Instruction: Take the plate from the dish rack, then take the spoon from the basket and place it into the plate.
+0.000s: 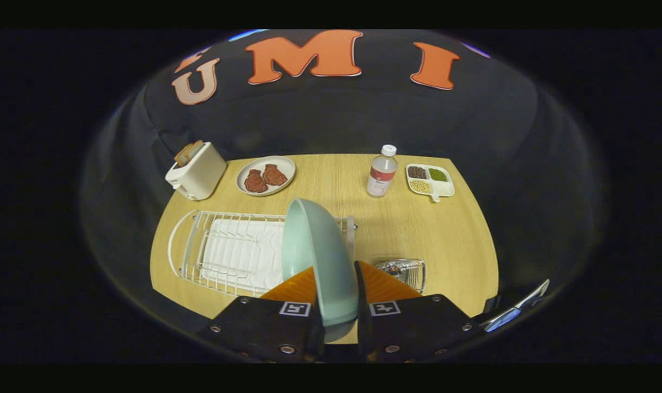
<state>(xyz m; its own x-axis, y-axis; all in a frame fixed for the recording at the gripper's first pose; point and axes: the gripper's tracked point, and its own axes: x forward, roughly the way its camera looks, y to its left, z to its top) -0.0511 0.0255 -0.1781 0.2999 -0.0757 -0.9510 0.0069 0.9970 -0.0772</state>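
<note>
while the gripper (336, 297) is closed on the plate (315, 256), with one finger pressed to each face of its lower rim, the first step of the task is in hand. the plate is pale green and stands on edge between the fingers, tilted slightly, above the right end of the dish rack (227, 251). whether its rim has fully left the rack wires cannot be told, since the plate hides that part of the rack.

the dish rack is a white wire frame over a white tray and lies toward the front left of the table (407, 229). the basket (407, 270), a small metal wire one, sits just to the right of the rack near the front edge of the table, partly hidden behind the right finger. the spoon cannot be made out in it.

along the back edge of the table stand, from left to right, a toaster (197, 170), a plate of meat (266, 175), a bottle (382, 170) and a divided tray (430, 181).

judged next move: carry the plate clear of the rack, lay it flat on bare table surface, for instance the open area between the rack and the bottle, then release it. the plate needs to rest level and near the basket, so that the spoon transfer is short.
</note>
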